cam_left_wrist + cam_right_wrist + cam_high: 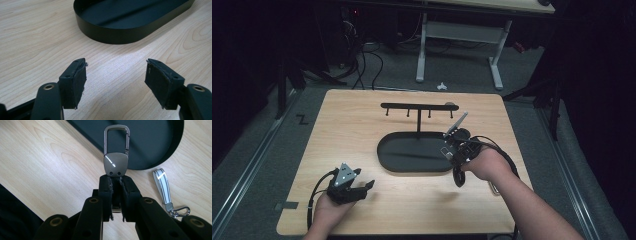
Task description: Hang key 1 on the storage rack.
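My right gripper (116, 178) is shut on a brown-grey metal key fob (115, 165), whose carabiner loop (117, 137) sticks out past the jaw tips. In the high view the right gripper (449, 150) hangs over the right end of the black oval tray (384, 152). A T-shaped hook rack (418, 106) rises from the tray's back. My left gripper (362, 187) rests low at the table's front left. Its jaws stand wide apart over bare wood in the left gripper view (116, 80), with nothing between them.
A second keychain with a white and grey strap (162, 185) and a small clasp (180, 211) lies on the wood right of the tray (150, 142). The tray's rim (117, 37) is ahead of the left gripper. A white desk frame (462, 35) stands beyond the table.
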